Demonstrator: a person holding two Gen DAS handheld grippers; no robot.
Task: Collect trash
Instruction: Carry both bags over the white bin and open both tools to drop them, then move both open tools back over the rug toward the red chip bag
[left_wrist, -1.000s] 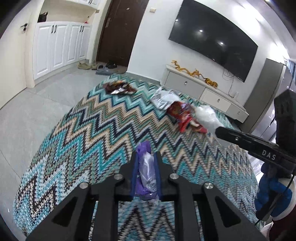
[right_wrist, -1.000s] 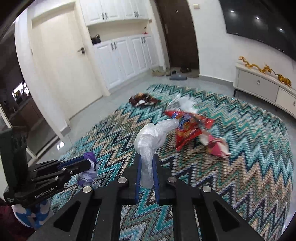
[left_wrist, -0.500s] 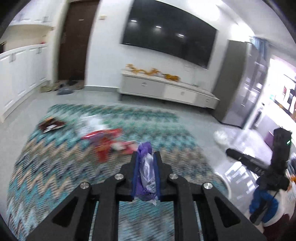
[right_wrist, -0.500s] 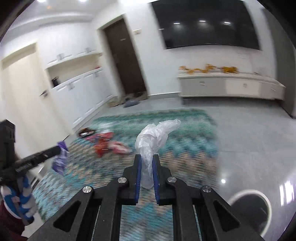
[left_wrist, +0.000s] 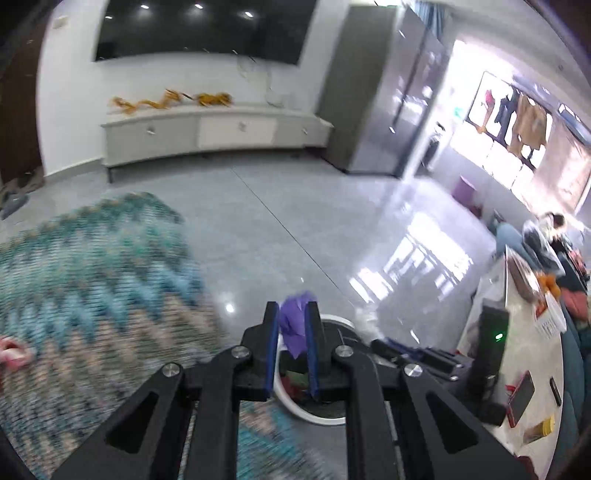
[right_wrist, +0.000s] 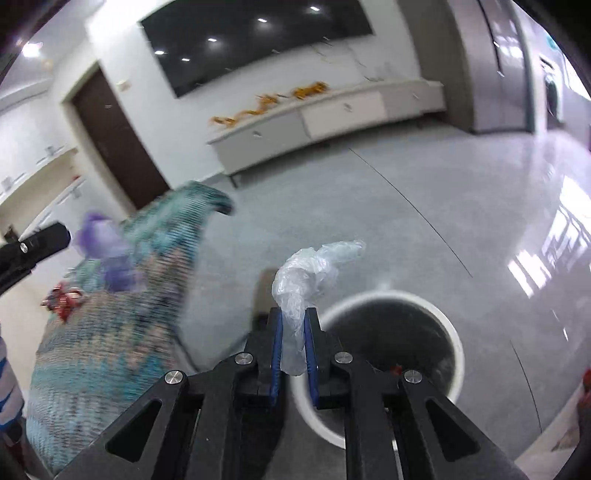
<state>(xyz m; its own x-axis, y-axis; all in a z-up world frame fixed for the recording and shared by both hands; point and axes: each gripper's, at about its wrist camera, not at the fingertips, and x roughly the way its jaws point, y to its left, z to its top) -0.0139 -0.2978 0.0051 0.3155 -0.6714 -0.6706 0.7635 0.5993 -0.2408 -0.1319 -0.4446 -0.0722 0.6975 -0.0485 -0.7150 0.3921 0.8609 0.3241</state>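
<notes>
My left gripper (left_wrist: 291, 312) is shut on a purple wrapper (left_wrist: 293, 326) and holds it over the near edge of a white-rimmed round trash bin (left_wrist: 317, 415). My right gripper (right_wrist: 294, 317) is shut on a crumpled clear plastic bag (right_wrist: 308, 273) just left of the same bin (right_wrist: 452, 334), above its rim. The bin's dark inside holds some coloured trash. In the right wrist view the left gripper (right_wrist: 70, 236) and its purple wrapper (right_wrist: 107, 254) show blurred at the left. A red wrapper (right_wrist: 62, 299) lies on the zigzag rug (right_wrist: 122, 332).
The zigzag rug (left_wrist: 85, 280) covers the floor to the left of the bin. Glossy grey tile floor (left_wrist: 295, 206) lies beyond. A low white TV cabinet (left_wrist: 207, 133) stands against the far wall. A white table (left_wrist: 524, 369) with phones is at the right.
Both grippers swung right, away from the rug and its trash, and now hang at the white bin. Each still holds its piece of trash.
</notes>
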